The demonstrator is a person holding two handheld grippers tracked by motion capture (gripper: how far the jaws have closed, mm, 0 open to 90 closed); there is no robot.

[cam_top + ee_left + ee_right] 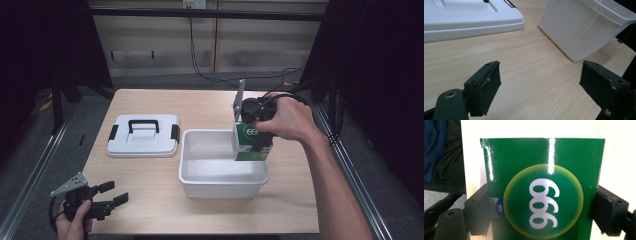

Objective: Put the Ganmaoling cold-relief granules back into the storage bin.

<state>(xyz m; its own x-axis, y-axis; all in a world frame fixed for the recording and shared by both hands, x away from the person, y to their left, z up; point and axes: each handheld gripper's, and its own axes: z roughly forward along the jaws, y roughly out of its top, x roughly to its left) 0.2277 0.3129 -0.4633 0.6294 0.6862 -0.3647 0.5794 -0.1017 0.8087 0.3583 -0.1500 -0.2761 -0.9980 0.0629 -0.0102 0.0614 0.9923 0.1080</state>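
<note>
Green box [252, 142] with a white "999" in a yellow-ringed circle hangs over the right end of the white bin [222, 167], clamped in the right gripper [257, 131], its lower part dipping below the bin's rim. From the high view the box looks small and partly hidden by the hand; the right gripper view brings its glossy face close, printed numerals turned upside down, with the fingers [607, 211] pressing its two side edges and the pale bin wall behind it. The right hand [290, 120] reaches in from the right edge of the surface [150, 175], forearm stretched diagonally, gripper pointing down.

The left hand [75, 222] rests low at the near left corner, holding the left gripper [111, 194] level, fingers spread wide with nothing between them. The left gripper view looks along the wood toward the bin's outer wall and the white lid [471, 17], which lies flat on the surface just left of the bin, black handle up.
</note>
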